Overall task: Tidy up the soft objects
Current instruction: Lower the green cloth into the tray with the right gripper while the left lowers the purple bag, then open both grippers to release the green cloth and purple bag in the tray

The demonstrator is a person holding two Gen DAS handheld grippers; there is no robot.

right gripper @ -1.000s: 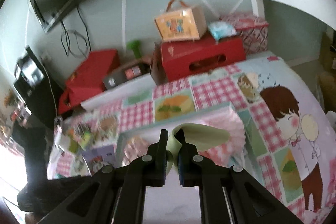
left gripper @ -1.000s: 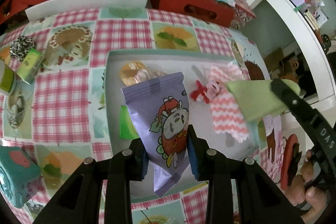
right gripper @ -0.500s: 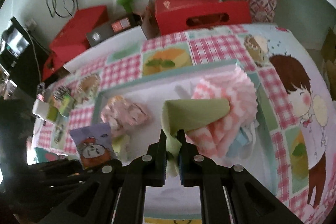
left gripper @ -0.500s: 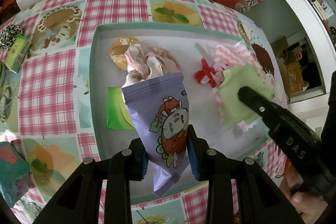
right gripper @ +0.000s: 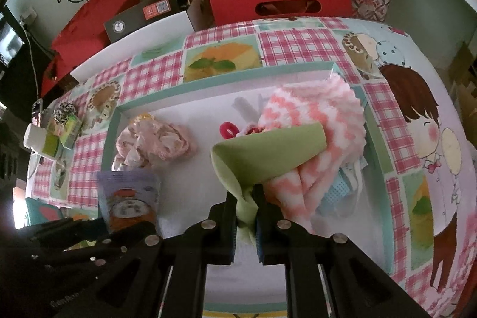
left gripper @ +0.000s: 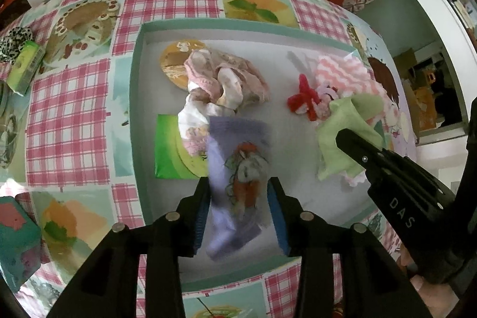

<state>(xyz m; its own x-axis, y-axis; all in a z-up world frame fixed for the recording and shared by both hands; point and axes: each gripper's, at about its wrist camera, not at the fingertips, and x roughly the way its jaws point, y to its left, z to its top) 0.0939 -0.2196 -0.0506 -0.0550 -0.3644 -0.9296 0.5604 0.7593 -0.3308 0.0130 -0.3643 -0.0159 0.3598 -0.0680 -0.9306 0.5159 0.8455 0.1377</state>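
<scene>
A purple snack packet (left gripper: pixel 238 157) with a cartoon print hangs blurred between the pads of my left gripper (left gripper: pixel 238 198). Its jaws are opening and the pads stand just clear of the packet's edges. Below it lies the teal-rimmed white tray (left gripper: pixel 135 97). My right gripper (right gripper: pixel 246 204) is shut on a corner of a light green cloth (right gripper: pixel 262 154). That cloth drapes over a pink-and-white zigzag towel (right gripper: pixel 316 121) at the tray's right side. The packet (right gripper: pixel 128 195) also shows at lower left in the right wrist view.
In the tray lie a crumpled pink cloth (left gripper: pixel 226 79), a red hair tie (left gripper: pixel 304 100), a green packet (left gripper: pixel 170 151) and a round orange item (left gripper: pixel 176 61). A small green box (left gripper: pixel 25 67) and a spotted scrunchie (left gripper: pixel 15 37) sit left. Red boxes (right gripper: pixel 277 2) stand behind.
My left jaws have widened and the purple packet has gone blurred and slipped lower between them. My right gripper has come down, and the green cloth rests on the pink towel.
</scene>
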